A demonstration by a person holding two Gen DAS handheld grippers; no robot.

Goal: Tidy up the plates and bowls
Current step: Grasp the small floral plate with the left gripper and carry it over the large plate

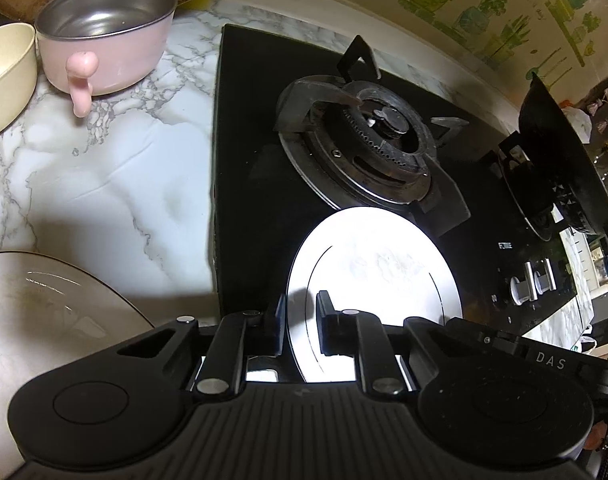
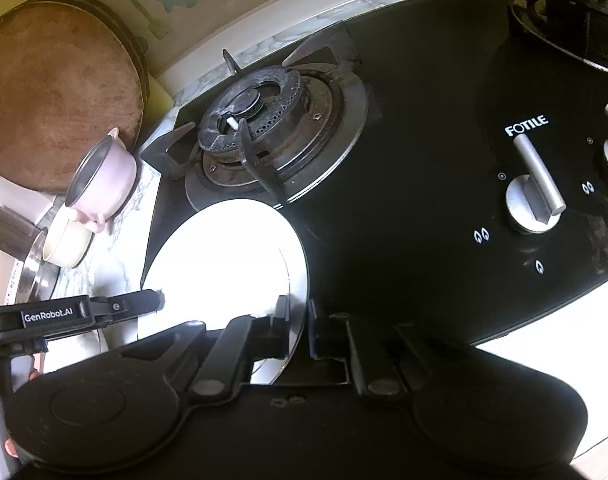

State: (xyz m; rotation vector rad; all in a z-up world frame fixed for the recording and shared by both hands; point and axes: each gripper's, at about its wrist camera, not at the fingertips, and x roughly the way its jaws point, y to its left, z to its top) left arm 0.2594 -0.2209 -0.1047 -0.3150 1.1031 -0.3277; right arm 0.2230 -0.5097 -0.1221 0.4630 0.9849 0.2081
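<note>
Readable stuff: "FOTILE" on the black stove top [image 2: 424, 168], "GenRobot.AI" on the left gripper [image 2: 162, 300], "DAS" on its body, "life" on the wall sticker [image 1: 496, 12].

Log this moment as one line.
left hand-held gripper: shut on white plate | right hand-held gripper: shut on white plate | over stove

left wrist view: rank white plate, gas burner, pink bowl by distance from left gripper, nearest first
1. White plate: its rim sits between the fingers of the left gripper, over the black hob.
2. Gas burner: ahead, just beyond the plate, slightly right.
3. Pink bowl: farthest, on the marble counter at far left, beside a cream bowl.
</note>
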